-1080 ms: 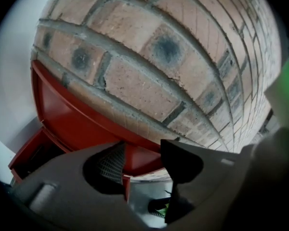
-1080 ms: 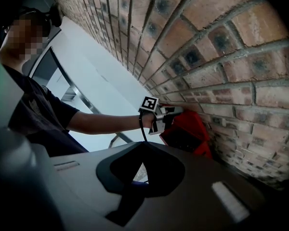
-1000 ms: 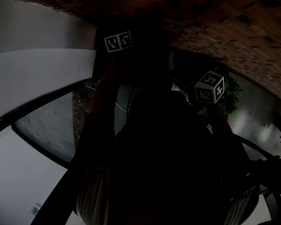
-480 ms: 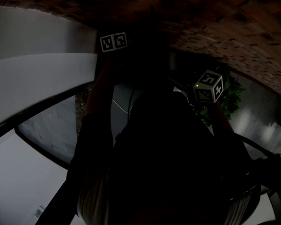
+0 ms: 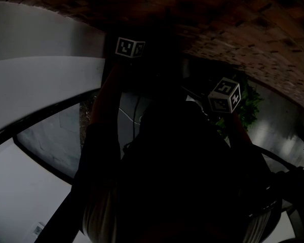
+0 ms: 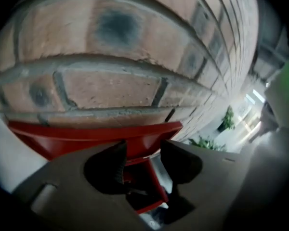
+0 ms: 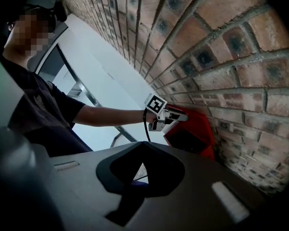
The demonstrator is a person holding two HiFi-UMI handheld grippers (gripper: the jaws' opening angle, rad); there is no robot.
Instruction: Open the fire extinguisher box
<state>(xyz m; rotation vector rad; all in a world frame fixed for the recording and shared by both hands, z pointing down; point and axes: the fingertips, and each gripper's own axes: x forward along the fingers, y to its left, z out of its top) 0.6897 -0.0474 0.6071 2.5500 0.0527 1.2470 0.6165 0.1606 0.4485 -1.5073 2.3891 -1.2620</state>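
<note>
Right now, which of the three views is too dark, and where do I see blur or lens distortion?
Head view: badly underexposed, the person a black silhouette, only the pale wall readable. Left gripper view: the brick wall bulges and is soft; the red box is sharper. Right gripper view: well lit, brick courses curved by the lens.

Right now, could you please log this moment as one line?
left gripper: open at fire extinguisher box top | right gripper: shut, empty
</note>
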